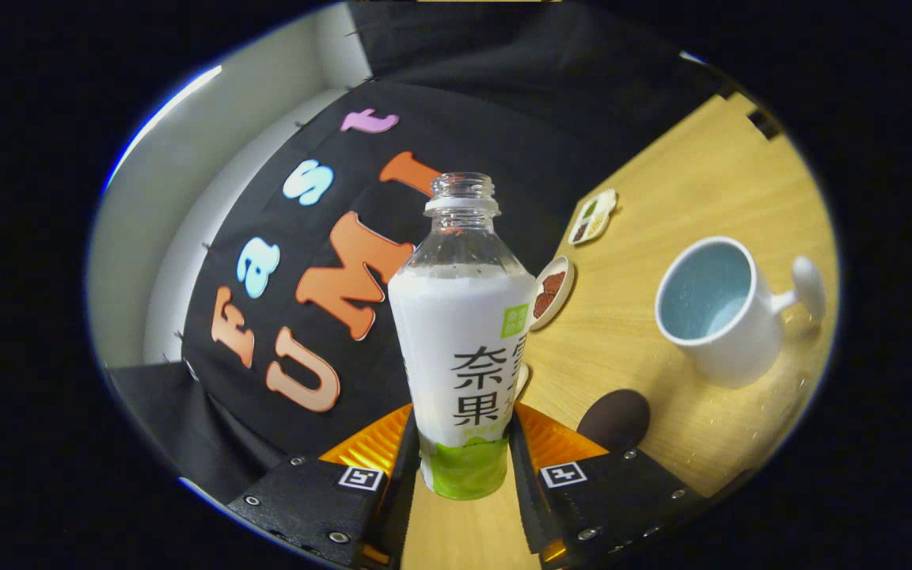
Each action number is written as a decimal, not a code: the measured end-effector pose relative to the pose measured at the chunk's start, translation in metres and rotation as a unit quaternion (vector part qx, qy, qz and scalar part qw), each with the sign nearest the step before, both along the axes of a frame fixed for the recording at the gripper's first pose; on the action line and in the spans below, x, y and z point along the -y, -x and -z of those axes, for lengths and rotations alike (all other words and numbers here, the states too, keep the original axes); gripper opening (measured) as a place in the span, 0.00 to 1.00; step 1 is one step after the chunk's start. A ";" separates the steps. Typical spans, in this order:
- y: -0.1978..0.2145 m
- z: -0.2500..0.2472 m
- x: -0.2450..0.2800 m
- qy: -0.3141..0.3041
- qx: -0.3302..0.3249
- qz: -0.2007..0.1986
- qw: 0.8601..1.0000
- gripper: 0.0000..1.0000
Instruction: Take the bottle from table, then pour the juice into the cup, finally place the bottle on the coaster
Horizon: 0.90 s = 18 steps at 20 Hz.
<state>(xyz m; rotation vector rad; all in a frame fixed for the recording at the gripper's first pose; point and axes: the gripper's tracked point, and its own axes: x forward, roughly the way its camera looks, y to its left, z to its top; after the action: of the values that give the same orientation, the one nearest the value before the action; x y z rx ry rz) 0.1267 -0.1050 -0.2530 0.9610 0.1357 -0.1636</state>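
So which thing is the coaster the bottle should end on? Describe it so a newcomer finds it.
On the light wooden table, look just beyond the gripper, whose fingers are shut on the capless white-and-green plastic bottle. The dark brown round coaster lies flat near the white mug; unlike the two small patterned dishes farther off, it is plain.

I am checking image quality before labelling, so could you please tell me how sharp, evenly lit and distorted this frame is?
In the gripper view, the bottle between the fingers of the gripper is sharp; fisheye distortion bows the table and tilts the cup; light is even, with soft shadows by the cup and dark coaster, and no strong glare.
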 end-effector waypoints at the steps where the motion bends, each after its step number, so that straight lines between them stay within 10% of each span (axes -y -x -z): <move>1: -0.002 -0.001 0.000 0.045 -0.001 -0.010 0.999 0.57; 8: -0.015 0.006 -0.007 0.229 -0.003 -0.044 0.972 0.57; 18: -0.032 0.040 0.015 0.440 -0.079 -0.065 0.892 0.57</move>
<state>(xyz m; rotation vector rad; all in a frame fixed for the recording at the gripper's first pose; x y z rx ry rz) 0.1586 -0.1200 -0.2925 0.0274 0.2474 -0.1558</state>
